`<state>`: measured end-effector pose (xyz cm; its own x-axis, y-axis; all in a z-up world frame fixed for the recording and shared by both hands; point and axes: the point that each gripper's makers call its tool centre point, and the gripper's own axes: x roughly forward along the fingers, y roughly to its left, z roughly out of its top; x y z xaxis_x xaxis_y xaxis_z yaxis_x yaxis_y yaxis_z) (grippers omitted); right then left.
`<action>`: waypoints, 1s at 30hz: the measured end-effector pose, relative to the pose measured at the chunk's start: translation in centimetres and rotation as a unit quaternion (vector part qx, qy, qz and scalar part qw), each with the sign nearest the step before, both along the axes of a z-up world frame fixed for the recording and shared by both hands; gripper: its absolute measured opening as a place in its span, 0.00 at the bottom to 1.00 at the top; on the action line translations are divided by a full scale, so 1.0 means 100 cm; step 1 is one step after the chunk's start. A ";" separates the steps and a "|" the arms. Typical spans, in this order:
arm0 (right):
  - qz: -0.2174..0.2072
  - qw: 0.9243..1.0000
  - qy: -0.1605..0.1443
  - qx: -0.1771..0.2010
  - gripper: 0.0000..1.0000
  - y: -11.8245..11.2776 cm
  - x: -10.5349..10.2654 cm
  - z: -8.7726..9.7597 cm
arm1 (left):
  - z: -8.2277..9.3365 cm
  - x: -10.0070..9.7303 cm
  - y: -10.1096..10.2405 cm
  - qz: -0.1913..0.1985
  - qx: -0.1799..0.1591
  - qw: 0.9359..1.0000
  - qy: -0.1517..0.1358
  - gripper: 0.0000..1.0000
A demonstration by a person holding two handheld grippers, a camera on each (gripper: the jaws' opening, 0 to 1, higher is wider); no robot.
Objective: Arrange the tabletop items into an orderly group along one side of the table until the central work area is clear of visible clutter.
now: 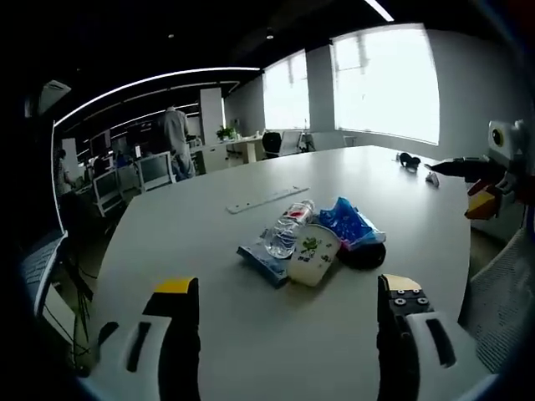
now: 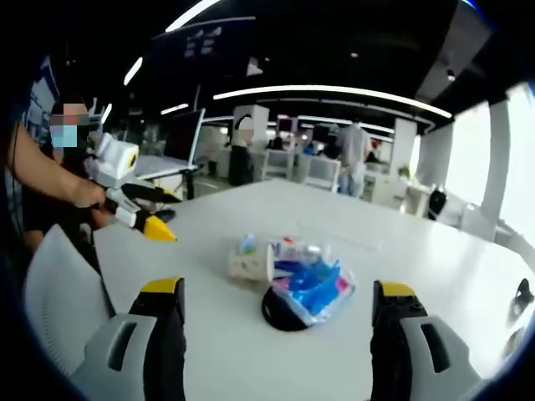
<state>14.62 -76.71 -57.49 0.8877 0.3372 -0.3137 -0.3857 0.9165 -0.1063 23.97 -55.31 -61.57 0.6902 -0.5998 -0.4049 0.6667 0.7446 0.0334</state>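
A small heap lies mid-table: a clear water bottle (image 1: pixel 288 230), a white cup with green print (image 1: pixel 313 253), a crumpled blue packet (image 1: pixel 349 224), a black round thing (image 1: pixel 364 255) and a flat blue-white pack (image 1: pixel 259 257). My left gripper (image 1: pixel 288 286) is open, just short of the heap, nothing between its jaws. The right gripper (image 1: pixel 470 185) comes in from the right, open. In the right gripper view, the same cup (image 2: pixel 249 263), blue packet (image 2: pixel 313 288) and black thing (image 2: pixel 280 317) lie ahead of my open right gripper (image 2: pixel 280 288). The left gripper (image 2: pixel 149 213) is hand-held at left.
A long white strip (image 1: pixel 267 200) lies beyond the heap on the white table (image 1: pixel 184 242). Small dark items (image 1: pixel 409 159) sit near the far edge. Mesh chairs (image 1: pixel 501 284) (image 2: pixel 50 292) stand at the table's sides. People and desks fill the office behind.
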 end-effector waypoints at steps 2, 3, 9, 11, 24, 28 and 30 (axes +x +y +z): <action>0.004 1.000 0.003 -0.003 0.90 -0.001 0.003 0.001 | -0.001 0.004 -0.003 -0.001 0.004 1.000 0.002 0.86; 0.006 1.000 0.003 -0.004 0.90 -0.002 0.004 0.001 | -0.002 0.005 -0.005 -0.001 0.004 1.000 0.005 0.86; 0.010 1.000 0.001 -0.001 0.90 -0.005 0.011 0.006 | -0.005 0.017 -0.016 -0.003 0.009 1.000 0.014 0.83; 0.013 1.000 0.001 0.003 0.90 -0.005 0.012 0.006 | -0.006 0.022 -0.020 -0.002 0.007 1.000 0.016 0.82; 0.011 1.000 0.025 0.012 0.90 -0.012 0.023 -0.006 | -0.013 0.047 -0.057 -0.014 -0.005 0.999 0.044 0.79; 0.012 0.999 0.031 0.017 0.89 -0.011 0.029 -0.009 | -0.015 0.054 -0.066 -0.022 -0.004 0.999 0.048 0.78; 0.012 0.999 0.037 0.016 0.88 -0.011 0.032 -0.012 | -0.017 0.058 -0.071 -0.025 -0.002 0.998 0.052 0.77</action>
